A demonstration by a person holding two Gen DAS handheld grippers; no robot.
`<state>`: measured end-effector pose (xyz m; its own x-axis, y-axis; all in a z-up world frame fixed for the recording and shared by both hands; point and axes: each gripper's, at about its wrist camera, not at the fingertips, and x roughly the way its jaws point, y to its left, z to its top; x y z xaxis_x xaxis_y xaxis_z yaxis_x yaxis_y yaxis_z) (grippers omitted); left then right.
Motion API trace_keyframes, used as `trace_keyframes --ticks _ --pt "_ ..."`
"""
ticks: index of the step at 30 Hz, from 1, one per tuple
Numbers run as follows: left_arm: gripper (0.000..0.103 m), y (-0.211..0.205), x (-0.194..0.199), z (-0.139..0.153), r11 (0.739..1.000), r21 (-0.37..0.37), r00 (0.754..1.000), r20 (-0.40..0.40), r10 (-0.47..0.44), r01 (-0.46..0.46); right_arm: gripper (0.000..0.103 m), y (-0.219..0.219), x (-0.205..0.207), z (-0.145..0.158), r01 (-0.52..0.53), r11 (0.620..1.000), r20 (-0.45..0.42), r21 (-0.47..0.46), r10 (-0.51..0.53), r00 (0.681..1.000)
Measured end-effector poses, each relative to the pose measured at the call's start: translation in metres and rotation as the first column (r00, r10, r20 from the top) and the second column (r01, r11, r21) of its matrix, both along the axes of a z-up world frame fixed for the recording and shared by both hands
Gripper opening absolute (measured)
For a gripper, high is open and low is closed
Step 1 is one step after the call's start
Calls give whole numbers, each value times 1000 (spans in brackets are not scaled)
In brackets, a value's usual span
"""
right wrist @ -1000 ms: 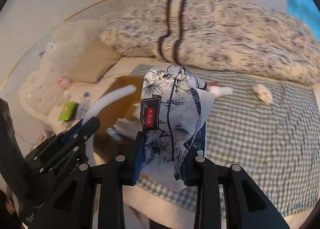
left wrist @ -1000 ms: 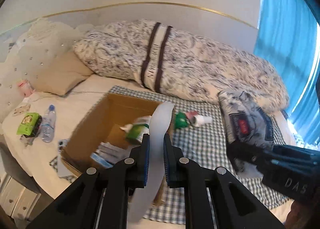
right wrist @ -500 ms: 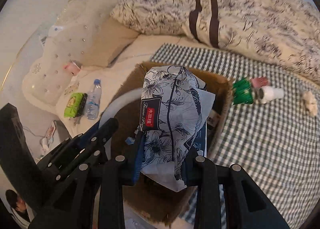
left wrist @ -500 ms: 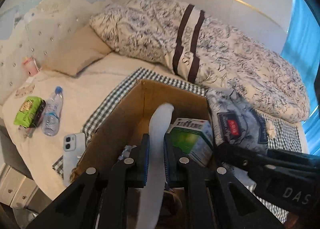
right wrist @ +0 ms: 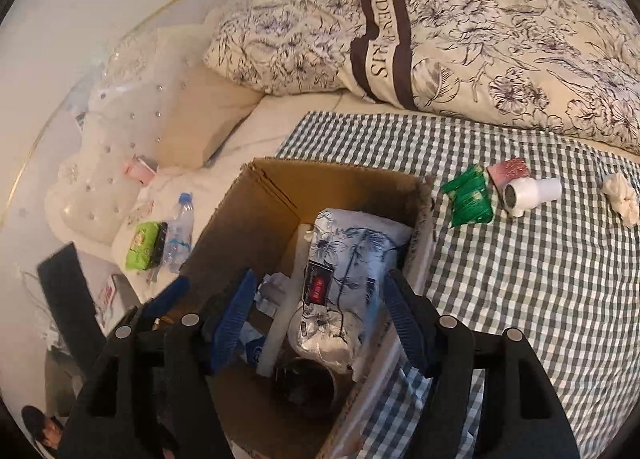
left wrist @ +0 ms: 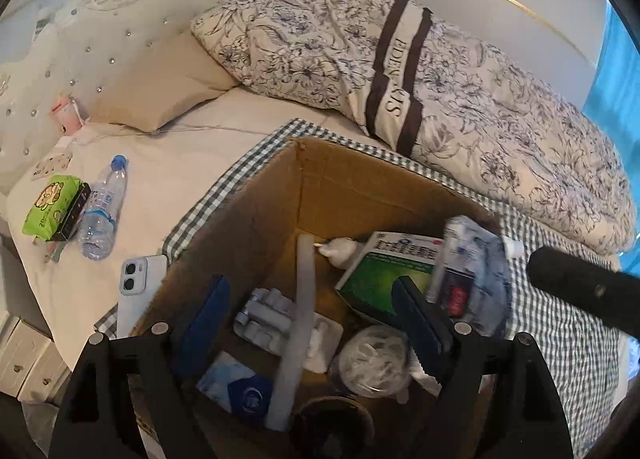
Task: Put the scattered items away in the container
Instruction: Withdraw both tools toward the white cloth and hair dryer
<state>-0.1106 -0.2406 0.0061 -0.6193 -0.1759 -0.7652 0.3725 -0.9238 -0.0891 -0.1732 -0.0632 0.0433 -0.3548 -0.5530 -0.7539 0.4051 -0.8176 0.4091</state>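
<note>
Left gripper [left wrist: 310,315] jaws wide over the box [left wrist: 256,219]; white strip [left wrist: 298,323] lies inside, long axis up-frame. Right gripper [right wrist: 320,311] jaws wide, tissue pack [right wrist: 344,279] loose below them in the box. We note the green packet [right wrist: 468,197] and white cup [right wrist: 532,193] upper right on the cloth, nearer the right gripper.

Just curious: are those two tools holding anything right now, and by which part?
Nothing. Both the left tool and the right tool are open over the box; the strip and tissue pack lie inside.
</note>
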Motion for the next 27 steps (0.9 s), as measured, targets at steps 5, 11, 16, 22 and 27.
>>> trace_keyframes --ticks 5,11,16,22,27 --pt "86 28 7 19 999 -26 999 -30 -32 31 66 41 4 19 70 997 -35 -20 -71 997" --pt "95 84 12 42 993 -60 992 -77 -102 98 66 127 14 41 209 978 -91 -23 -211 973" --pt "97 147 2 40 980 -83 981 -59 -184 179 66 202 24 45 316 949 -117 7 -313 942" --pt "98 213 -28 30 959 -129 965 -33 -260 254 66 275 19 36 414 910 -109 12 -411 905" --pt "98 254 -69 14 934 -176 949 -3 -315 310 66 316 -5 19 467 883 -94 41 -462 882"
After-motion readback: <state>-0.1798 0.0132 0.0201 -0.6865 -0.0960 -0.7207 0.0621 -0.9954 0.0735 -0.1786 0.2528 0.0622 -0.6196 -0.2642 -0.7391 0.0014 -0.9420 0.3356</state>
